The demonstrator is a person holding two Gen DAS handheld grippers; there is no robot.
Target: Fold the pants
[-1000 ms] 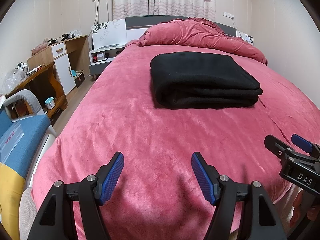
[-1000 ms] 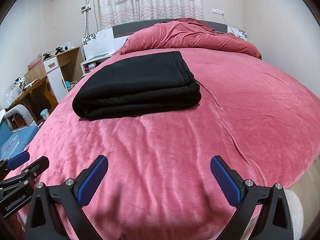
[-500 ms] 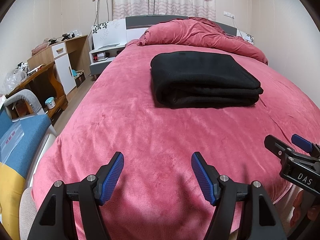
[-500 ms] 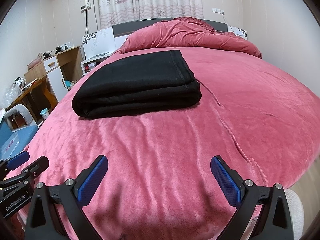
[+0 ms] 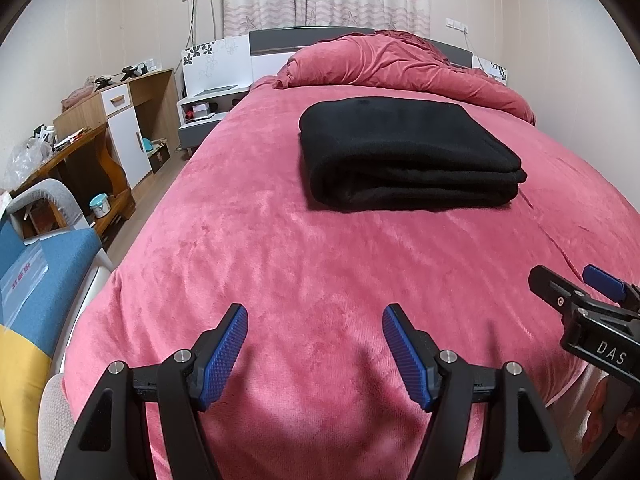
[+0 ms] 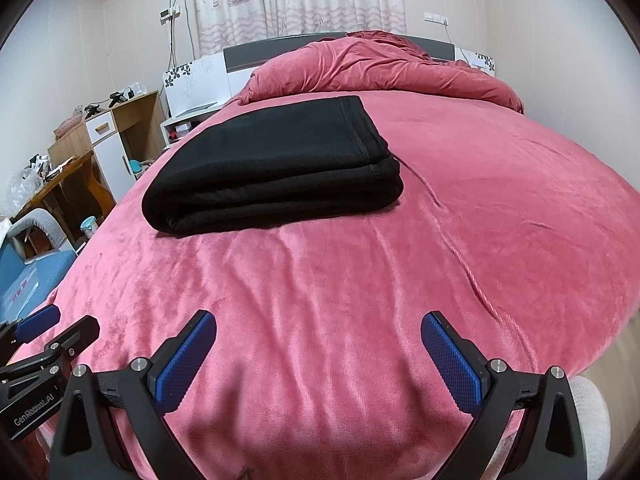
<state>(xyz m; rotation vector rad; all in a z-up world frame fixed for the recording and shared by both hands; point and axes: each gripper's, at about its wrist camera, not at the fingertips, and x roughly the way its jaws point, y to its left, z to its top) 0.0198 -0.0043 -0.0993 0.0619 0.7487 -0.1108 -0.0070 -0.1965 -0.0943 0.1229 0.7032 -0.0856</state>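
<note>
The black pants (image 5: 404, 152) lie folded in a thick rectangular stack on the pink bedspread (image 5: 280, 264), in the middle of the bed; they also show in the right wrist view (image 6: 276, 168). My left gripper (image 5: 315, 340) is open and empty, hovering above the bed's near end, well short of the pants. My right gripper (image 6: 319, 348) is open and empty, level with the left one and to its right. Each gripper shows at the edge of the other's view.
A bunched pink duvet (image 5: 392, 64) lies at the headboard. A wooden desk and cabinet (image 5: 116, 128) stand left of the bed, with a blue and yellow seat (image 5: 40, 264) nearer me. A wall runs along the right side.
</note>
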